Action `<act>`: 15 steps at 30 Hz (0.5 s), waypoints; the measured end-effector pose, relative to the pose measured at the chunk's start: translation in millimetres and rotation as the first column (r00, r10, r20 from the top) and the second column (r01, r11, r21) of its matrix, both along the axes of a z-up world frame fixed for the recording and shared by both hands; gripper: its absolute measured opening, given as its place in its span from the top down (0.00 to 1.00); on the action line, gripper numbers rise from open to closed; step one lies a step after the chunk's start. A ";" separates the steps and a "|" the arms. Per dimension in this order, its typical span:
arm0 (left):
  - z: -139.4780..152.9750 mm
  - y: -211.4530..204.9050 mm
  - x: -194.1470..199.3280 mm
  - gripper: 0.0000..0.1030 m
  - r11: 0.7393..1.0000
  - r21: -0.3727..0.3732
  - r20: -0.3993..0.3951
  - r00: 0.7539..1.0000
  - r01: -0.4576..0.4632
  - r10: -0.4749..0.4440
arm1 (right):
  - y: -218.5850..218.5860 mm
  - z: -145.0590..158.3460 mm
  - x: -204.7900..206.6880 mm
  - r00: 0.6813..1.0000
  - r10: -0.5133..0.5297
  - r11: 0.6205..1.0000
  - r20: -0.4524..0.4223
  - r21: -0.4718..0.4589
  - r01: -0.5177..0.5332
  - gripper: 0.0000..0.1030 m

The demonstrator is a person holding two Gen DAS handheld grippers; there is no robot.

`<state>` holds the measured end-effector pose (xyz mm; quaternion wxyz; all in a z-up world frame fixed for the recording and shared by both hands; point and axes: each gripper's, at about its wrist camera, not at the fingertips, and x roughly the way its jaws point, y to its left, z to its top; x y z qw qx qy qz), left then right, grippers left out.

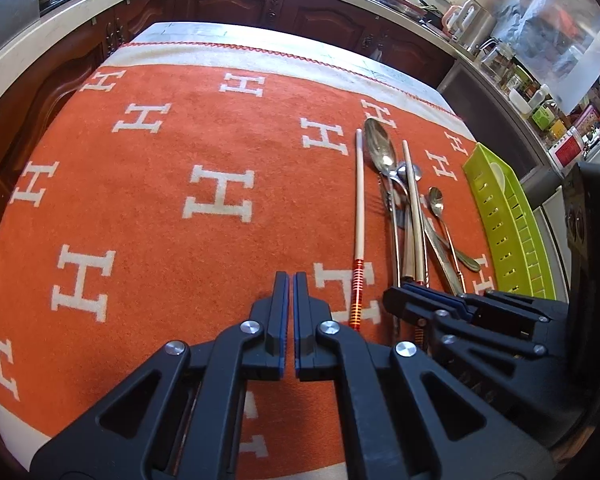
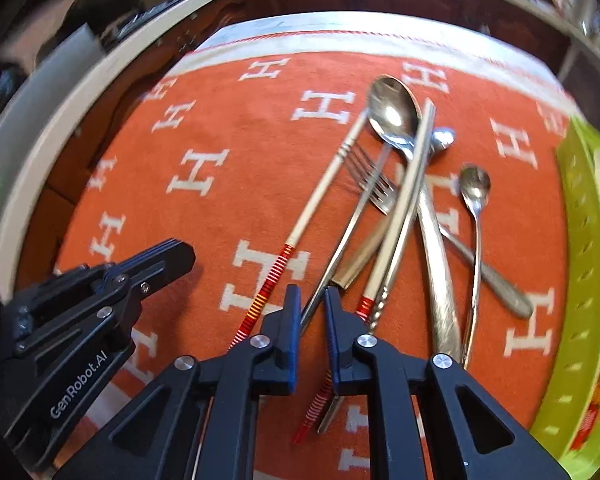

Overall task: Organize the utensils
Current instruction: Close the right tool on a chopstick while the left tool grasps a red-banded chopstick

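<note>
Right gripper [image 2: 312, 300] nearly closed around a large spoon's handle [image 2: 340, 248] in the utensil pile.
Left gripper [image 1: 291, 284] shut, empty, above orange blanket [image 1: 160, 216]; loose chopstick [image 1: 359, 208] just left of pile, green tray [image 1: 512, 232] right.

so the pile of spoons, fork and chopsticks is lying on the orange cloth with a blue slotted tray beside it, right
Not quite: the slotted tray is lime green, not blue, as the left wrist view shows. The rest holds: the big spoon, fork and chopsticks lie in a pile on the orange cloth, with the tray beside them.
</note>
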<state>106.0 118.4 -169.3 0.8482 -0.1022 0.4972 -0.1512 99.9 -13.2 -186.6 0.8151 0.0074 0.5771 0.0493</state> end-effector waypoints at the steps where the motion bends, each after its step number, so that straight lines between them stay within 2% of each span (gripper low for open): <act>1: 0.4 -0.7 0.8 1.00 1.000 -0.003 -0.001 1.000 0.003 -0.003 | -3.7 -1.4 0.3 1.000 -0.011 1.000 -0.005 0.020 0.011 0.93; 6: 3.9 -13.2 9.4 1.00 0.999 -0.027 -0.013 0.999 0.047 -0.048 | -30.6 3.5 -6.0 0.997 -0.069 0.986 -0.021 0.150 0.071 0.96; 12: 5.4 -42.2 21.5 1.00 0.991 -0.031 -0.034 0.991 0.129 -0.130 | -51.5 17.1 -14.8 0.994 -0.107 0.968 0.018 0.230 0.100 0.96; 15: 4.1 -55.9 26.4 1.00 0.988 -0.004 -0.041 0.987 0.153 -0.153 | -58.5 23.0 -17.3 0.992 -0.120 0.961 0.033 0.253 0.108 0.96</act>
